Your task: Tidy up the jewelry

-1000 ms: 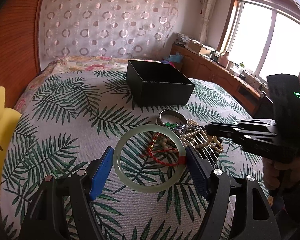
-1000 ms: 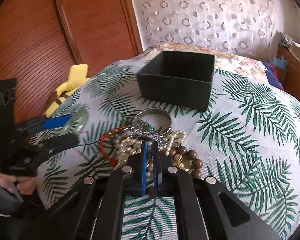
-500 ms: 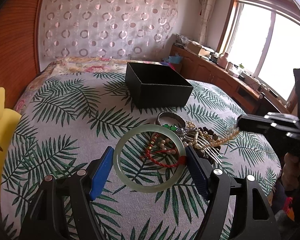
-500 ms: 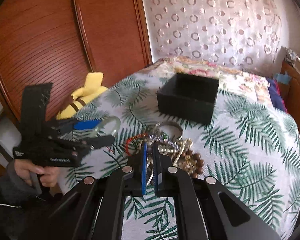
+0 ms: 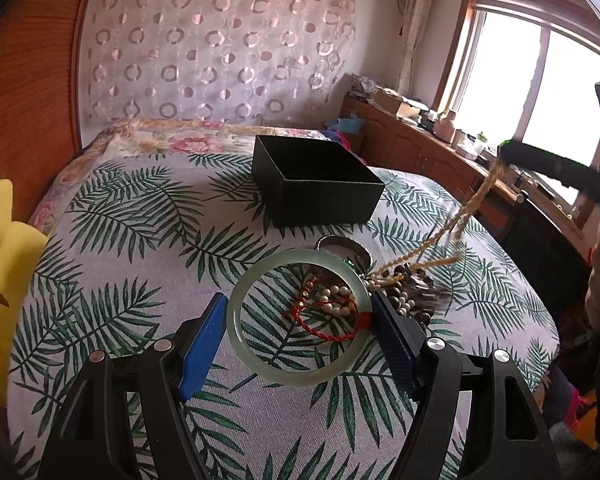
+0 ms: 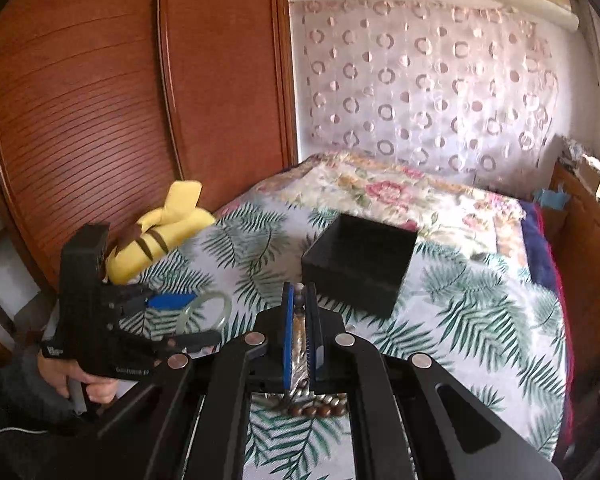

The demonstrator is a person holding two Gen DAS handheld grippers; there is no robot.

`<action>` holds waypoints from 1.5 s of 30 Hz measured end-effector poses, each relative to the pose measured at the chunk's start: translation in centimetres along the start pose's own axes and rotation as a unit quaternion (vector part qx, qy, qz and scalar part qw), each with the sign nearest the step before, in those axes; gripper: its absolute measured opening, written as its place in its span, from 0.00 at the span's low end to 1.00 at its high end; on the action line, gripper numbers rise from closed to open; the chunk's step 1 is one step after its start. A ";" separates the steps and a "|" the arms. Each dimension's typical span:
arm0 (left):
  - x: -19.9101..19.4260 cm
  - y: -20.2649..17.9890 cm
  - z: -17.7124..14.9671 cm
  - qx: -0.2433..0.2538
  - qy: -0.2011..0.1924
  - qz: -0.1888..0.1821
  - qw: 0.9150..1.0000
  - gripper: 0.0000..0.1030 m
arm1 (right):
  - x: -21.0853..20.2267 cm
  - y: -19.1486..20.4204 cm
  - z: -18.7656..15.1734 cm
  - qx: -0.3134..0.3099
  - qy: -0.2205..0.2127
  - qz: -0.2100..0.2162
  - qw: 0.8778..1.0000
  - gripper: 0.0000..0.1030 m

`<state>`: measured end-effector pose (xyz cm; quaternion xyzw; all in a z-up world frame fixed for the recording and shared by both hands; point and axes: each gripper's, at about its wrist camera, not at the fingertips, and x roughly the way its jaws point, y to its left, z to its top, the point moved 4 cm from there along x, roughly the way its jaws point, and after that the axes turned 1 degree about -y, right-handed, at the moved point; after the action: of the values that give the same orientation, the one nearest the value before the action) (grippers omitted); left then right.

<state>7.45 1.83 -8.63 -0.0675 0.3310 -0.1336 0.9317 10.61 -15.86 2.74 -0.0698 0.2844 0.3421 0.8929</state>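
Left gripper point(image 5: 300, 332) clamped across jade bangle point(image 5: 298, 316) above jewelry pile point(image 5: 396, 292) on bedspread point(image 5: 140, 240); right gripper point(image 6: 300, 312) pinched on pearl strand point(image 5: 466, 208), raised; black box point(image 5: 316, 180) behind.

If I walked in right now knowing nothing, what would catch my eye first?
Probably the pale green bangle clamped between the left gripper's blue pads, low over the palm-leaf bedspread. Next, the beaded necklace stretched from the tangled jewelry pile up to the shut right gripper. Behind them sits an open black box.
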 end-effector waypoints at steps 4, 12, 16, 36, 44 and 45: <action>0.0 0.0 0.0 -0.001 -0.001 0.000 1.000 0.67 | -0.5 -0.2 1.4 -0.007 -0.011 -0.005 1.000 0.06; -0.1 0.4 0.0 -0.004 -0.001 0.001 1.000 0.67 | 2.1 -1.1 -1.2 -0.006 0.033 -0.019 0.999 0.06; 0.0 0.5 0.0 -0.002 -0.002 0.003 1.000 0.67 | 3.7 -3.3 -3.8 0.018 0.065 -0.038 0.997 0.06; 0.0 0.2 -0.4 0.005 0.000 0.004 1.000 0.67 | 2.5 -10.0 -10.4 0.062 0.095 -0.132 0.985 0.07; 0.0 0.1 -0.3 0.005 0.000 0.004 1.000 0.67 | 5.1 -4.5 -9.4 0.012 0.099 -0.068 0.993 0.37; -0.1 0.1 -0.3 0.005 0.000 0.004 1.000 0.67 | 5.5 -3.9 -9.4 0.005 0.101 -0.061 0.993 0.37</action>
<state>7.23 1.98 -8.88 -0.0618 0.3305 -0.1310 0.9326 12.13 -18.67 -8.34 -0.1170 0.3702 0.2767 0.8790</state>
